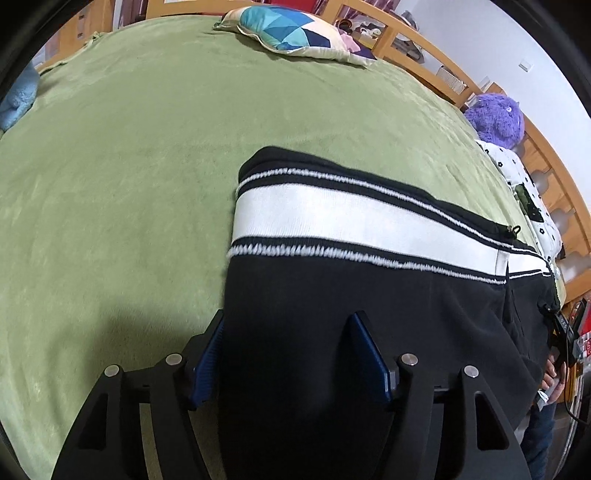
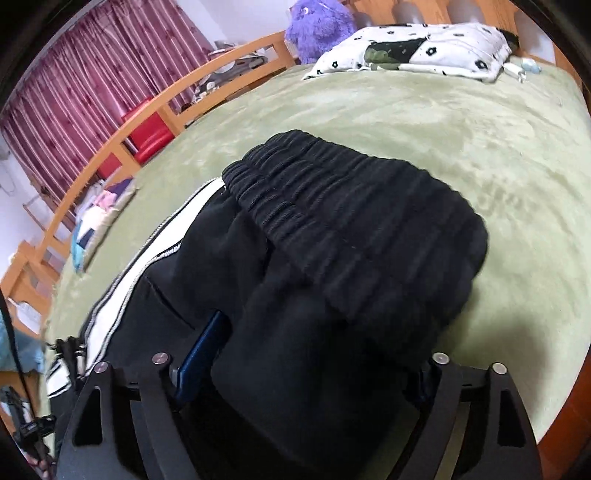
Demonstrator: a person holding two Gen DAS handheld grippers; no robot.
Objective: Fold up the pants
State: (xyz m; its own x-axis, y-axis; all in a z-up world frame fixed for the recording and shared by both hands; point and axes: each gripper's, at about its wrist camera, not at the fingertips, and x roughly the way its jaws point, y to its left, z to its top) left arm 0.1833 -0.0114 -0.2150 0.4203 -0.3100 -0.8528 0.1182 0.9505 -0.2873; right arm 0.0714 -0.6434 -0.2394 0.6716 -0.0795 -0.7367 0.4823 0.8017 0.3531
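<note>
Black pants with a broad white side stripe [image 1: 332, 221] lie folded on the green bed cover. In the left wrist view my left gripper [image 1: 289, 317] points down at the stripe end, with a thick fold of black cloth filling the space between its blue pads [image 1: 208, 354], which press on it. In the right wrist view the ribbed elastic waistband [image 2: 351, 206] lies on top of the pile. My right gripper [image 2: 321, 339] straddles the black cloth below it, jaws wide. Its left pad [image 2: 201, 350] shows bare beside the cloth, and its right pad is hidden.
The green blanket [image 1: 129, 166] covers the whole bed, ringed by a wooden rail [image 2: 122, 147]. A blue patterned cushion [image 1: 288, 27], a flowered white pillow [image 2: 424, 48] and a purple plush toy [image 2: 317, 26] sit along the edges. A red curtain [image 2: 92, 55] hangs behind.
</note>
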